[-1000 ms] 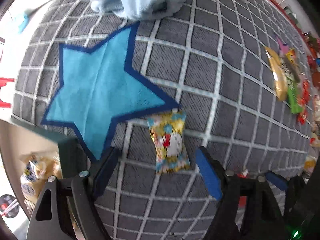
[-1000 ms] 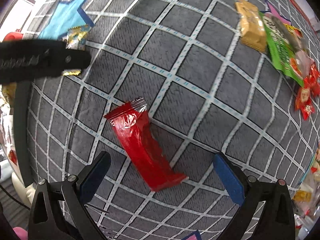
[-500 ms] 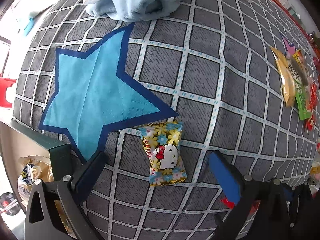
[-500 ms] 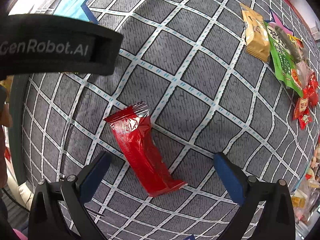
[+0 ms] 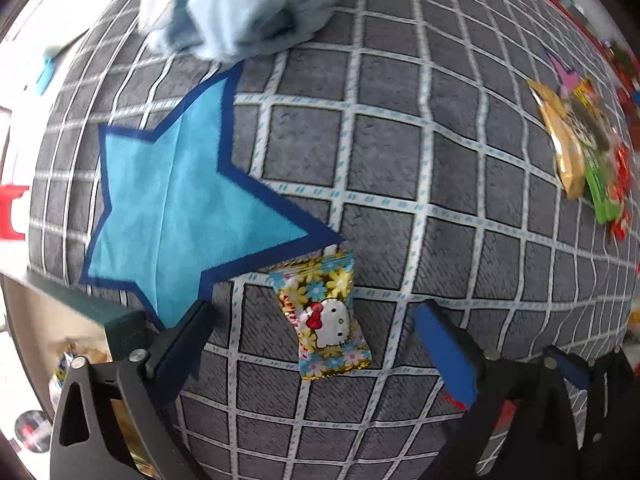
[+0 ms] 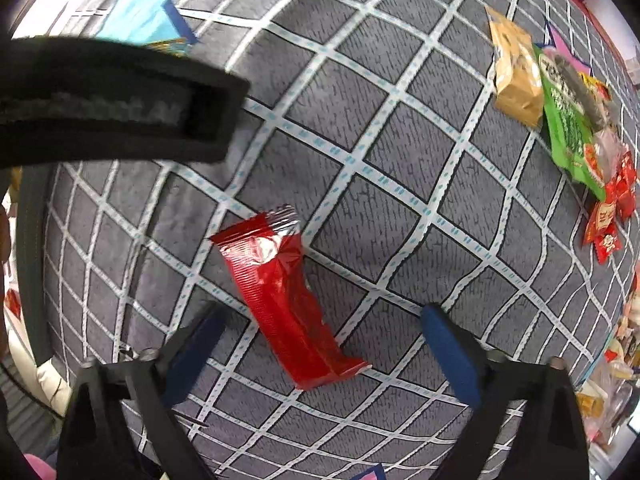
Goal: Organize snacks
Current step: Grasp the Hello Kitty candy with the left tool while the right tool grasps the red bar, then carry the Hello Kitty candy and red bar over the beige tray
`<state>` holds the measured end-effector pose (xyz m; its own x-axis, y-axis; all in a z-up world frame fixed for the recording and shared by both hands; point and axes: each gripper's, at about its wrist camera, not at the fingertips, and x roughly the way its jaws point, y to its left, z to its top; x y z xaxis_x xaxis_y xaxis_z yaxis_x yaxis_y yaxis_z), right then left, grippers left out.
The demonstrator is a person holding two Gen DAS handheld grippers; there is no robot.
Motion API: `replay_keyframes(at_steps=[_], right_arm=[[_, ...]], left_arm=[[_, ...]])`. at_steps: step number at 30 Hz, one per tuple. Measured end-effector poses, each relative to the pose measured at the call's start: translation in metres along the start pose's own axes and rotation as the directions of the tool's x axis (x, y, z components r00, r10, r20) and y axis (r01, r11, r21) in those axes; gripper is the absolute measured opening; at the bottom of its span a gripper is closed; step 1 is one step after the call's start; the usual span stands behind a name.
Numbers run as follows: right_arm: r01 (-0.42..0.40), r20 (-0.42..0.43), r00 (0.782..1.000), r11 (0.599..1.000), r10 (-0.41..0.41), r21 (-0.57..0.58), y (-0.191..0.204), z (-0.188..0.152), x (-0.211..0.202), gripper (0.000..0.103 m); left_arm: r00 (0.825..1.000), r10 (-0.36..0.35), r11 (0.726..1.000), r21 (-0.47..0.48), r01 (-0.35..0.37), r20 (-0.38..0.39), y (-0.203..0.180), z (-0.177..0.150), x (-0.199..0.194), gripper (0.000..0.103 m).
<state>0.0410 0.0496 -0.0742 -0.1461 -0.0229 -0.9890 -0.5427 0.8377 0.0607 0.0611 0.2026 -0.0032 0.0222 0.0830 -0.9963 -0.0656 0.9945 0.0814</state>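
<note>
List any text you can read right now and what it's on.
None reads cleanly.
Black strap: white lettering, blurred.
Hello Kitty candy: red letters along its left edge, too small.
Green packet: white print, too small.
Small red packets: marks, unreadable.
Red bar: no text visible.

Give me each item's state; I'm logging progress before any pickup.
left hand-held gripper: open, straddling candy.
right hand-held gripper: open, straddling bar.
Hello Kitty candy: sealed, flat on cloth.
red snack bar: sealed, lying diagonally.
blue towel: crumpled.
</note>
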Motion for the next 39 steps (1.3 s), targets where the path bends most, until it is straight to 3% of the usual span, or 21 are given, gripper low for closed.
replay_keyframes(at_steps=[2, 4, 5, 6, 8, 15, 23, 27, 30, 39], right_arm=[[-0.003, 0.013, 1.000, 1.000, 0.003, 0.001, -0.001, 0.000, -0.009, 0.069], [-0.007, 0.020, 1.000, 1.000, 0.007, 0.011, -0.003, 0.000, -0.016, 0.030], [-0.014, 0.018, 1.000, 1.000, 0.014, 0.020, -0.005, -0.001, -0.017, 0.023], [-0.030, 0.011, 0.999, 0.999, 0.030, 0.034, -0.007, -0.002, -0.017, 0.023], [-0.062, 0.006, 0.998, 0.996, 0.062, 0.070, -0.011, -0.009, -0.017, 0.023], [-0.105, -0.029, 0.994, 0.986, 0.110, 0.131, -0.014, -0.061, -0.009, 0.023], [-0.139, -0.064, 0.986, 0.968, 0.155, 0.208, -0.009, -0.123, 0.000, 0.023], [-0.143, -0.075, 0.984, 0.964, 0.163, 0.226, -0.007, -0.144, 0.002, 0.023], [-0.158, -0.085, 0.979, 0.955, 0.184, 0.249, -0.010, -0.157, 0.004, 0.023], [-0.187, -0.074, 0.973, 0.935, 0.218, 0.302, -0.018, -0.174, -0.001, 0.023]], left_arm=[[1.000, 0.001, 1.000, 0.023, -0.001, 0.014, -0.005, 0.001, -0.004, 0.088], [1.000, 0.001, 0.999, 0.045, -0.002, 0.030, -0.010, 0.001, -0.011, 0.074], [0.999, 0.001, 0.998, 0.068, -0.004, 0.042, -0.014, 0.001, -0.014, 0.059], [0.999, 0.000, 0.996, 0.088, -0.004, 0.048, -0.019, 0.000, -0.018, 0.037], [0.999, -0.002, 0.991, 0.130, -0.003, 0.041, -0.027, -0.002, -0.021, 0.028], [0.999, -0.025, 0.982, 0.189, 0.019, 0.032, -0.039, -0.057, -0.023, 0.028], [0.999, -0.030, 0.941, 0.336, 0.037, -0.028, -0.055, -0.133, -0.021, 0.028], [0.992, -0.077, 0.940, 0.324, 0.106, -0.102, -0.054, -0.146, -0.020, 0.028], [0.988, -0.078, 0.938, 0.327, 0.118, -0.133, -0.052, -0.153, -0.019, 0.028], [0.989, -0.100, 0.924, 0.359, 0.133, -0.108, -0.052, -0.179, -0.032, 0.028]])
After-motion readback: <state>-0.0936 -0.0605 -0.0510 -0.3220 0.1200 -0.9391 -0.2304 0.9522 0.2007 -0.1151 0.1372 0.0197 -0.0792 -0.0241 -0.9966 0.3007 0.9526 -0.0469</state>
